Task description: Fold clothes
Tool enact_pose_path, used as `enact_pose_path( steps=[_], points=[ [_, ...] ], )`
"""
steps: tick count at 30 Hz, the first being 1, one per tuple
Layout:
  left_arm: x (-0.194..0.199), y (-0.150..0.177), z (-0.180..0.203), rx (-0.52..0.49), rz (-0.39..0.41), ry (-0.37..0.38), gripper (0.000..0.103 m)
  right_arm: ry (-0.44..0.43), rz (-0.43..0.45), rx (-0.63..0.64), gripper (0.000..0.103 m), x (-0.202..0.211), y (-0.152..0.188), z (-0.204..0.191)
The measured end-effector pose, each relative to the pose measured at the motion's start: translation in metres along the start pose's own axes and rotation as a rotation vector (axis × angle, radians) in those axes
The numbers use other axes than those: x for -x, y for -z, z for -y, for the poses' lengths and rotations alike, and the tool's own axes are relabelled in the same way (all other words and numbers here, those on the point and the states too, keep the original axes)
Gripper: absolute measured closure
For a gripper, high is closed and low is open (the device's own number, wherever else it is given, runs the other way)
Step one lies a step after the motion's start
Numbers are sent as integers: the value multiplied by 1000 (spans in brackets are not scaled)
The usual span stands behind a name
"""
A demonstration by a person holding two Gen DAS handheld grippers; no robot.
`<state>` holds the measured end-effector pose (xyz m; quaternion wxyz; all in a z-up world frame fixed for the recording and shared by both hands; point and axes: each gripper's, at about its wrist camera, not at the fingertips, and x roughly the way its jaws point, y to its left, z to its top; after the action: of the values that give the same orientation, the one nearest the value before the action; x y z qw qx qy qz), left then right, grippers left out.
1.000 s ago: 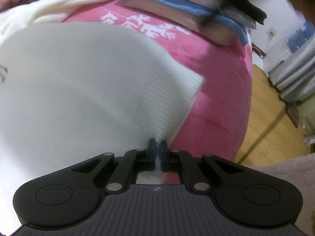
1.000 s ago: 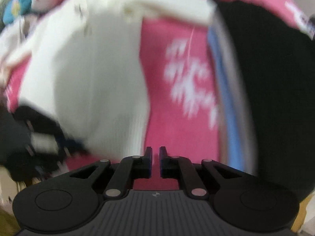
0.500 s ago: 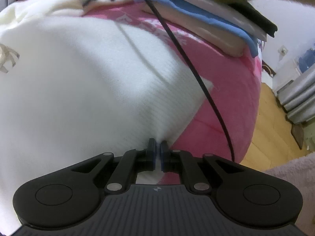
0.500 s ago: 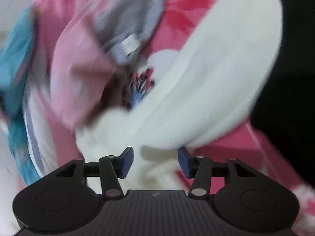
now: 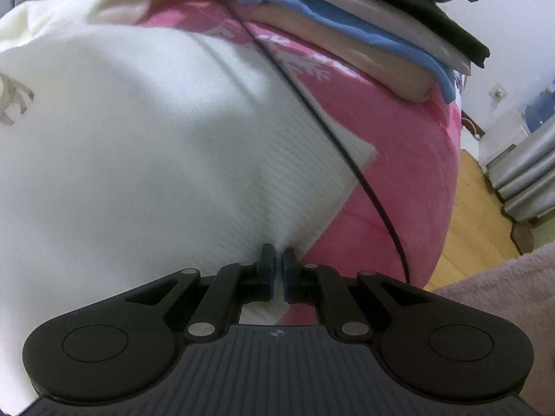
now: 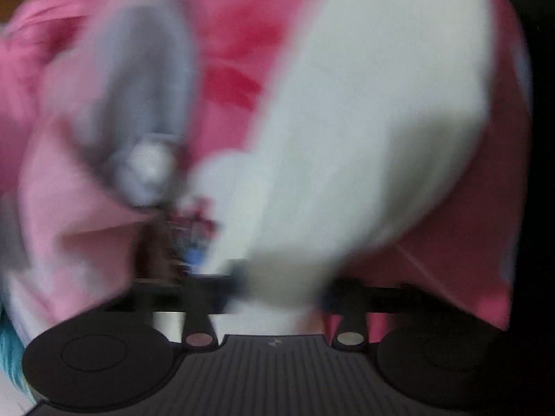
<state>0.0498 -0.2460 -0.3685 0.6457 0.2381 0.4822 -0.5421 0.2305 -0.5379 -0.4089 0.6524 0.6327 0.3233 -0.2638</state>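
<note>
Here the left hand-held gripper (image 5: 277, 270) is pinching the ribbed hem of a white sweater (image 5: 145, 145), its jaws closed tight on the knit with only a sliver of fabric showing between the blue pads (image 5: 270, 277). The sweater is lying spread across a bed covered in a pink blanket (image 5: 399, 180) with white snowflake patterning, and its hem corner is reaching toward the blanket's edge. A thin black cable (image 5: 347, 152) is running diagonally over the sweater and the blanket. Beyond it, a stack of folded clothes (image 5: 374, 38) is sitting on the bed, with beige, blue, white and dark layers. A wooden floor (image 5: 478, 228) is showing past the bed's edge.

In the right wrist view, heavily blurred, the right hand-held gripper (image 6: 284, 294) is closing its jaws, and a fold of the white sweater (image 6: 364, 131) is lying between them; whether the pads are already pressing on it cannot be told. To the left, a pale pink garment (image 6: 69, 215) with a grey lining is lying crumpled on the pink blanket (image 6: 461, 228).
</note>
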Motion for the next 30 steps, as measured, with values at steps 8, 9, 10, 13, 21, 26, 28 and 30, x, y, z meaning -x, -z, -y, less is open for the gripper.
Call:
enact_pose_path(
  steps=[8, 9, 10, 13, 21, 26, 28, 30],
  points=[
    [6, -1, -8, -39, -23, 28, 99, -72, 368, 527, 87, 77, -27, -86],
    [6, -1, -8, -42, -25, 31, 99, -44, 367, 562, 87, 73, -32, -87],
    [7, -1, -8, -49, -27, 32, 99, -3, 360, 595, 87, 62, -36, -84],
    [8, -2, -9, -65, -37, 38, 99, 110, 339, 685, 87, 27, -46, -74],
    [12, -1, -13, -94, -39, 45, 99, 272, 184, 629, 70, -14, -81, -51],
    [13, 0, -16, -92, -37, 52, 99, 383, 131, 648, 55, 41, -53, -63],
    [15, 0, -19, -85, -36, 55, 99, 357, 159, 751, 56, 75, -29, -74],
    [17, 1, -19, -66, -34, 56, 99, 334, 214, 904, 61, 106, 6, -84]
  ],
)
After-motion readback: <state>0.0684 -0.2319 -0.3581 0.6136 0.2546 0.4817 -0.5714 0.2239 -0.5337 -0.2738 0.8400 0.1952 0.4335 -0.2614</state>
